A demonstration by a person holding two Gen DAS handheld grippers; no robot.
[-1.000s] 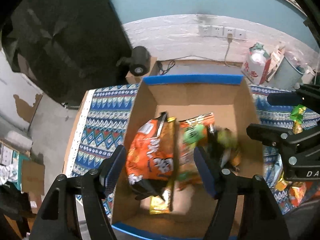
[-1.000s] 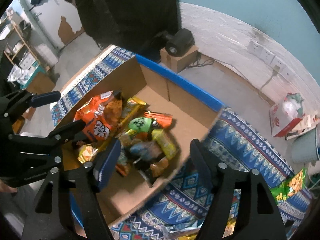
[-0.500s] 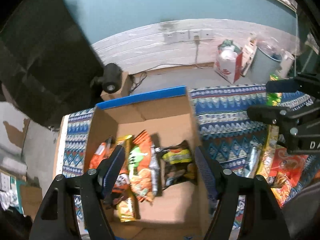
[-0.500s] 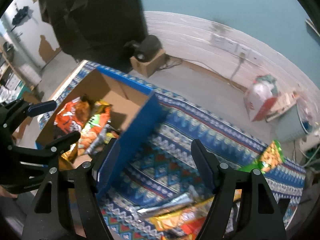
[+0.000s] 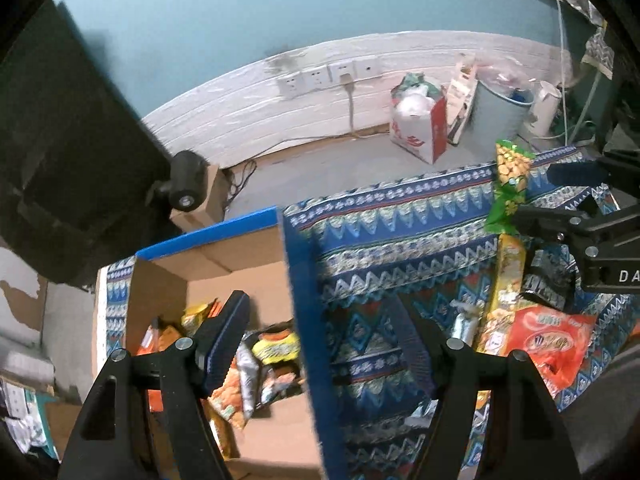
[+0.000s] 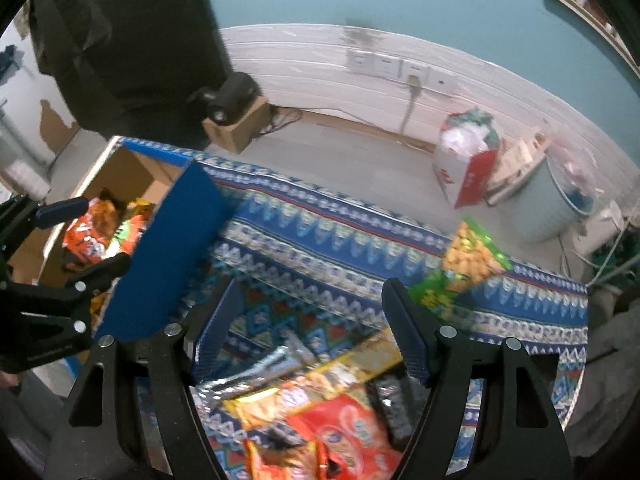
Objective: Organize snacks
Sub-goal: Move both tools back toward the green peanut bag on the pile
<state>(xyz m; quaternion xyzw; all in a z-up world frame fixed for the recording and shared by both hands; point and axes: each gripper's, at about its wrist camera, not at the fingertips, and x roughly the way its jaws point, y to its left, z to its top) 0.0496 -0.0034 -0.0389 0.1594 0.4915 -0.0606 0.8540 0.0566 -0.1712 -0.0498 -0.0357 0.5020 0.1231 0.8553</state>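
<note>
A cardboard box (image 5: 304, 300) with blue outer walls sits at the left of a patterned cloth and holds several snack packs (image 5: 240, 364). It also shows in the right wrist view (image 6: 176, 256). My left gripper (image 5: 320, 344) is open and empty, straddling the box's right wall. My right gripper (image 6: 312, 328) is open and empty above loose snacks: a red pack (image 6: 348, 428), a silver pack (image 6: 260, 368) and a green pack (image 6: 468, 264). The red pack (image 5: 548, 344) and green pack (image 5: 508, 184) also show in the left wrist view.
The blue patterned cloth (image 6: 320, 232) covers the table. Beyond the far edge are a grey floor, a white wall with sockets (image 5: 328, 76), a red-and-white bag (image 5: 420, 128), a bin (image 5: 496, 116) and a black lamp on a small carton (image 6: 232, 96).
Both grippers have swung right, away from over the box and toward the loose snacks on the cloth. Both stay open and empty.
</note>
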